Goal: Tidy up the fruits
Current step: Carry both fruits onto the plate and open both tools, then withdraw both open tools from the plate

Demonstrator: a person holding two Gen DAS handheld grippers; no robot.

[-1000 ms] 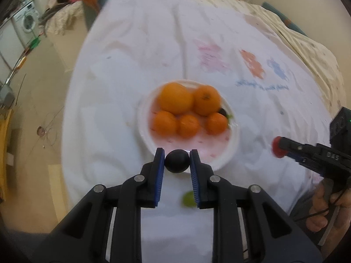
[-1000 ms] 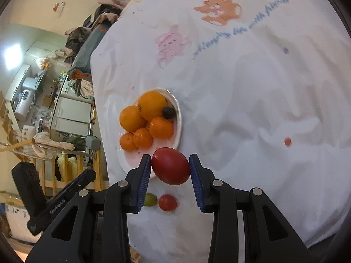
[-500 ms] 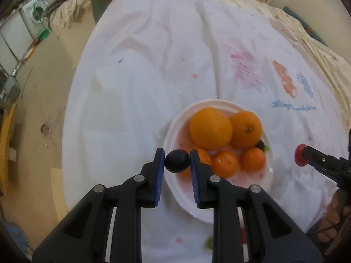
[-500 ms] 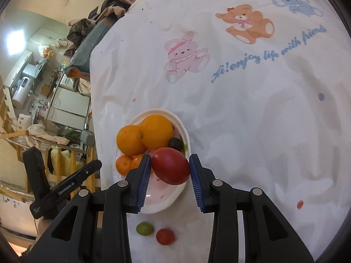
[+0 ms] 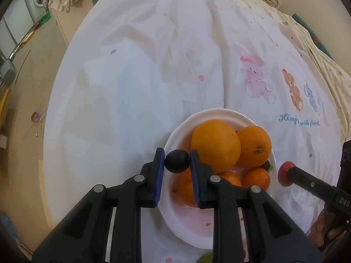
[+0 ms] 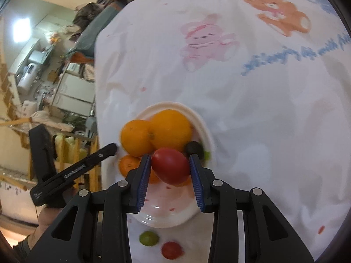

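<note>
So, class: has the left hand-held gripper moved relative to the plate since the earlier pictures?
Yes. The left hand-held gripper, shut on the dark fruit, crossed from the plate's near rim to its left side.

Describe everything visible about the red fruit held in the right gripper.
The red fruit is smooth, glossy and egg-shaped, like a small tomato, lying tilted. The right gripper is shut on it, its blue pads pressing both sides. It hangs above the white plate, in front of the oranges, not resting on anything. In the left wrist view only a red end shows.
</note>
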